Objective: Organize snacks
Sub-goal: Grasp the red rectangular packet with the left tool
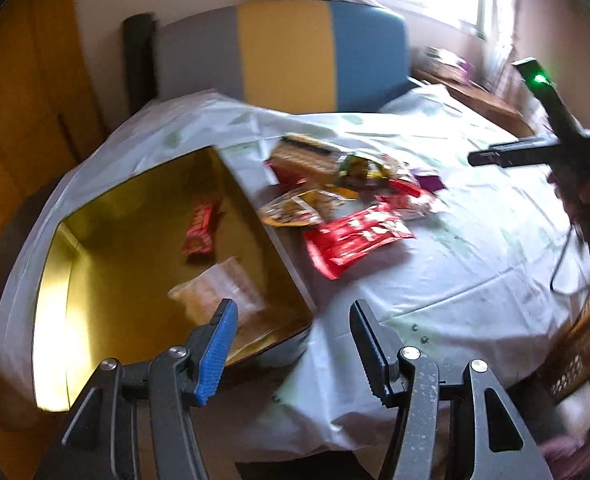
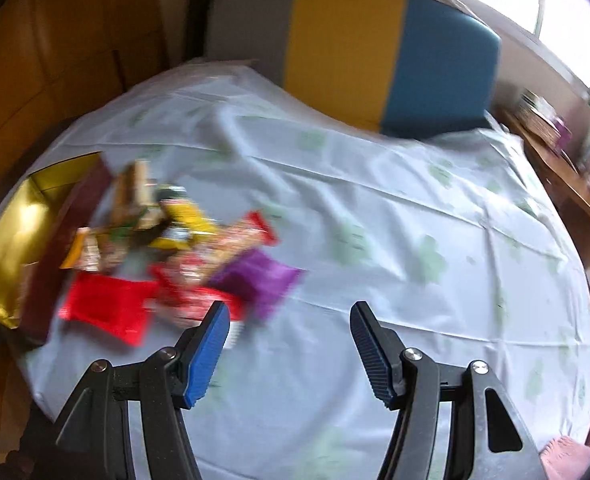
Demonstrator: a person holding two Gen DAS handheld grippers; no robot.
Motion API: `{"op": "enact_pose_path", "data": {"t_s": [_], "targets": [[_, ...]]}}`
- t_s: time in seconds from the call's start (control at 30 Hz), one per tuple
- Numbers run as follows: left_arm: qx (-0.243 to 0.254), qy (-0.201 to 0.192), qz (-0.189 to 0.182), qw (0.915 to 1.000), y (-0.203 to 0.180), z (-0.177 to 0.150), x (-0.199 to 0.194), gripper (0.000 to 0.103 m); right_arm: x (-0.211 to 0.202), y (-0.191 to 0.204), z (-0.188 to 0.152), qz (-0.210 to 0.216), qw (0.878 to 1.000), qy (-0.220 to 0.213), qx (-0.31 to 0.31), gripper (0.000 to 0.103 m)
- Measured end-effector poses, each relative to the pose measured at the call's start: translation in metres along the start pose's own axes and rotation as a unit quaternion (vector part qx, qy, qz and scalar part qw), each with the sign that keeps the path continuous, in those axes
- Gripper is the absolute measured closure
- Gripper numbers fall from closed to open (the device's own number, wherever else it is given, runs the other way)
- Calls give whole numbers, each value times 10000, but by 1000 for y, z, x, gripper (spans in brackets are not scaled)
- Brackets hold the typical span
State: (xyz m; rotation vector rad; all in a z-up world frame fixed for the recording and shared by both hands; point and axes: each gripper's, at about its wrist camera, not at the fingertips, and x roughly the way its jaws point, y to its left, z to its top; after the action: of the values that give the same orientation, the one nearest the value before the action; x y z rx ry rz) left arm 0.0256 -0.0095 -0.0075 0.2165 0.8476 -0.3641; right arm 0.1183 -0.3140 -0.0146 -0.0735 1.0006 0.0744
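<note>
Box [image 1: 95,264]: gold-lined, open, at the left end of the table; a red pack [image 1: 201,230] and a clear bag [image 1: 219,292] already lie inside.
Box wall [image 1: 279,256]: the near right wall stands between the box and the pile; I judge a low sweep from the pile could clip it or shove the box toward the left table edge, which is close.
Left gripper [image 1: 293,346]: jaws apart, nothing between them, hanging over the box's near corner.
Pile [image 2: 167,248]: the loose snacks sit just right of the box, overlapping; a red wrapper [image 2: 107,308] nearest the box, a yellow pack [image 2: 183,224] behind, a purple pack [image 2: 259,280] on the right side.
Pile risk: the packs overlap, so closing on one could likely drag or flip a neighbour; glossy wrappers may slip from the pads.
Right gripper [image 2: 291,346]: jaws apart and empty, above bare cloth just right of the purple pack.
Blur: both views are smeared, so exact pack edges are hard to read.
Cloth [image 2: 415,240]: creased and loose; a dragging fingertip could bunch it and shift the pile.
Open room: wide bare cloth to the right of the pile, free for approach.
Chair [image 2: 355,52]: behind the table, well clear of the pile.
</note>
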Motion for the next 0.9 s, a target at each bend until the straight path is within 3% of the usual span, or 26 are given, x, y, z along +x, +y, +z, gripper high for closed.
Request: {"op": "enact_pose_path", "data": {"t_s": [0.2,0.33,0.43,0.8,0.9], "targets": [[795,126,-359,9961,-21,22,12,44,21,-55,-16,-100,9945,404,960,39],[1763,357,-475,9825,-47,40,35,44,17,-64,-14,198,9922,275,1198,39],[2215,522,-472,9726,-62,53,57,33,16,-60,-11,252,9929,250,1132,39],[2918,1136,-668,9473,-86,86,129,29,11,-55,-8,359,9935,126,1074,39],[2956,1223,-708,9448,-87,90,142,29,10,-54,-7,357,9937,88,1058,39]]}}
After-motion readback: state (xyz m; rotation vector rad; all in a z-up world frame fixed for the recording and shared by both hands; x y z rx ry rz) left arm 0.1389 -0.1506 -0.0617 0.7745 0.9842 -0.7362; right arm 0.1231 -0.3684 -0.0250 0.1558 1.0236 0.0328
